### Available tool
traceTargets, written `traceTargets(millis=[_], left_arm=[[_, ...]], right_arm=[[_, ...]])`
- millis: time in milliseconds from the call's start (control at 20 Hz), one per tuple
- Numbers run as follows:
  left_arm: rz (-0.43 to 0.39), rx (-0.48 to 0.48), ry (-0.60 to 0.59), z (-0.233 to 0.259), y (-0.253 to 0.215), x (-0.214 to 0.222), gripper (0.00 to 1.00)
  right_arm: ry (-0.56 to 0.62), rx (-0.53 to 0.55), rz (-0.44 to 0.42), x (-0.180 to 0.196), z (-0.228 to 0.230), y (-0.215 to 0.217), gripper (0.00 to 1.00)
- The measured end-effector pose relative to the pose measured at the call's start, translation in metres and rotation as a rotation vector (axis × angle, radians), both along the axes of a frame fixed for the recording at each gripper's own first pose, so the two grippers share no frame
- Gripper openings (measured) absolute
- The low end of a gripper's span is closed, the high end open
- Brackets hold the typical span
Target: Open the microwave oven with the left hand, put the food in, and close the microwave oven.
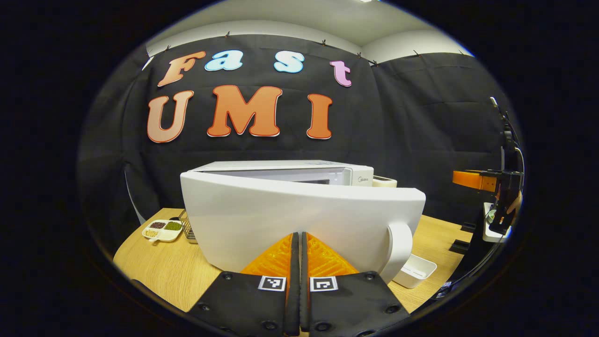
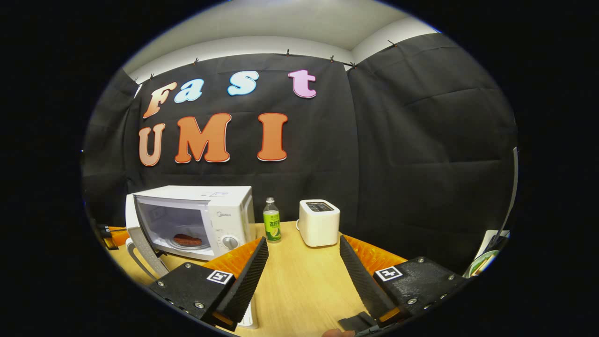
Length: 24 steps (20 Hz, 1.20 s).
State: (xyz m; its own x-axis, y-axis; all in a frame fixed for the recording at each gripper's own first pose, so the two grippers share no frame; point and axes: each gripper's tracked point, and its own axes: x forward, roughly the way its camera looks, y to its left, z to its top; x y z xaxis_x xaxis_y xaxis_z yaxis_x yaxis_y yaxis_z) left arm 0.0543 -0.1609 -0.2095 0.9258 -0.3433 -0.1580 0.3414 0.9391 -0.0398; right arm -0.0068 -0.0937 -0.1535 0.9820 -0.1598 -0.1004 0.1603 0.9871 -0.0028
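Observation:
The white microwave (image 2: pixel 201 213) stands on the wooden table (image 2: pixel 304 281) with its door (image 2: pixel 142 250) swung partly open to the left. A reddish piece of food (image 2: pixel 188 240) lies on the plate inside. In the left gripper view the door's outer face (image 1: pixel 262 206) is close in front, its handle (image 1: pixel 401 250) at the right. My left gripper (image 1: pixel 298 235) is shut with nothing between its fingers, its tips against the door. My right gripper (image 2: pixel 304 245) hangs open and empty over the table, in front of the microwave and to its right; it also appears far off (image 1: pixel 486 180).
A green-labelled bottle (image 2: pixel 271 226) and a white toaster (image 2: pixel 319 222) stand to the right of the microwave. A divided dish of grains (image 1: pixel 163 229) and a wire basket (image 1: pixel 187 228) sit to the microwave's left, and a white tray (image 1: pixel 415 271) sits on the table below the door's handle.

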Motion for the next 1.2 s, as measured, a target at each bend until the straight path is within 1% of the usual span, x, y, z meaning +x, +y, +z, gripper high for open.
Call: traceTargets(millis=[50,100,150,350,450,550,700,750,800,850,900,950,1200], left_arm=[[0.011,-0.005,-0.001,0.001,-0.002,0.007,0.02],[0.022,-0.008,-0.001,0.0,-0.006,0.014,0.05],[0.03,-0.002,-0.004,0.0,-0.01,0.022,0.05],[0.049,0.061,-0.01,-0.007,-0.023,0.05,0.05],[0.092,0.08,-0.014,-0.008,-0.022,0.067,0.05],[0.138,0.083,-0.01,-0.014,-0.019,0.083,0.1],[0.203,0.119,-0.004,-0.023,-0.016,0.102,0.1],[0.214,0.128,0.0,-0.027,-0.015,0.107,0.1],[0.222,0.131,-0.006,-0.027,-0.016,0.111,0.1],[0.242,0.14,-0.008,-0.026,-0.014,0.115,0.07],[0.255,0.14,-0.018,-0.027,-0.012,0.114,0.1],[0.262,0.14,-0.028,-0.026,-0.012,0.116,0.05],[0.304,0.197,-0.046,-0.025,-0.015,0.117,0.06]], right_arm=[[0.002,0.001,-0.009,0.001,0.002,-0.008,0.95],[0.002,0.005,-0.016,0.0,0.003,-0.015,0.95],[0.0,0.01,-0.02,0.001,0.004,-0.02,0.95],[-0.005,0.02,-0.032,0.006,0.008,-0.036,0.95],[-0.002,0.017,-0.037,0.008,0.007,-0.043,0.95],[0.0,0.016,-0.051,0.01,0.006,-0.052,0.95],[0.007,0.025,-0.071,0.014,0.001,-0.062,0.95],[0.009,0.029,-0.078,0.014,-0.002,-0.066,0.95],[0.013,0.031,-0.084,0.015,-0.005,-0.07,0.95],[0.018,0.031,-0.091,0.016,-0.008,-0.074,0.95],[0.026,0.029,-0.099,0.018,-0.011,-0.078,0.95],[0.032,0.029,-0.105,0.02,-0.014,-0.081,0.95],[0.049,0.016,-0.118,0.028,-0.022,-0.082,0.95]])
